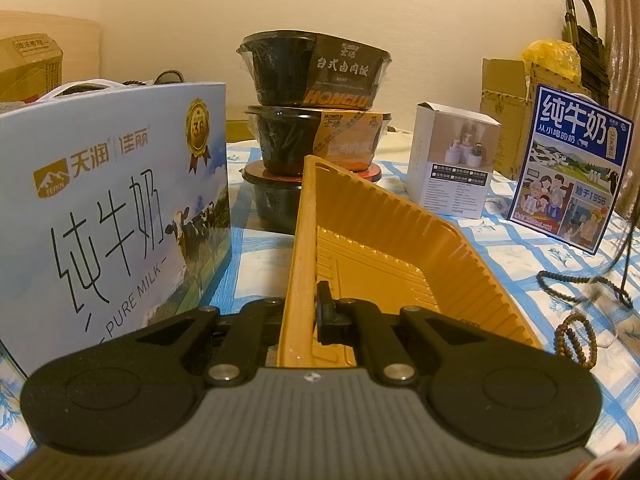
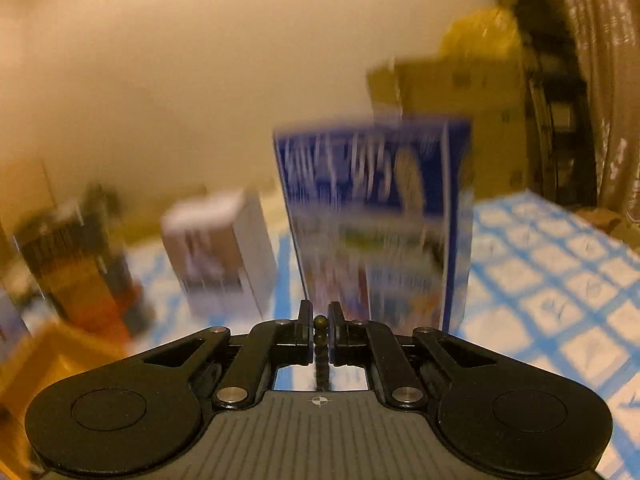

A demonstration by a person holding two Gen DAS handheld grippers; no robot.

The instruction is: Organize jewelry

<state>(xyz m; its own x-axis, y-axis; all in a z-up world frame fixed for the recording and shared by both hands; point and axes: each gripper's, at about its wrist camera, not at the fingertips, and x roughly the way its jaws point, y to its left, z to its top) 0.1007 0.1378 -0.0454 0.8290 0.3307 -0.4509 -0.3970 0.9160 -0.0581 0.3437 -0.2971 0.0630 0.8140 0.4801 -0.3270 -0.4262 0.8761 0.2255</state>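
Jewelry, item one: a dark round-bead strand (image 2: pixel 320 344), pinched between the nearly shut fingers of our right gripper (image 2: pixel 320 322); one bead shows at the fingertips and the rest hangs down behind them, out of sight. In the left wrist view what may be the same dark strand (image 1: pixel 580 280) trails over the cloth at far right; we cannot tell whether it is one piece.

Item two: a brown wooden-bead bracelet (image 1: pixel 572 340), lying loose on the blue-and-white checked tablecloth (image 1: pixel 500 248), just beside the tray's right wall.

Receptacle: a ribbed orange plastic tray (image 1: pixel 400 248), empty as far as we see. Our left gripper (image 1: pixel 308 312) holds it by the near left rim, fingers narrow and clamped on the wall, the tray appearing tipped up on that side.

Handling note: we judge the step in hand to be carrying the strand to the tray. The right view is heavily blurred, so we would slow down, level the tray, bring the beads low over its floor and only then release, letting the hanging length pool inside rather than drape over the wall.

Surroundings: large pale-blue milk carton (image 1: pixel 112 200), three stacked black instant-rice bowls (image 1: pixel 312 120), small white product box (image 1: pixel 452 160), dark-blue milk box (image 1: pixel 568 168), all well clear of the tray.
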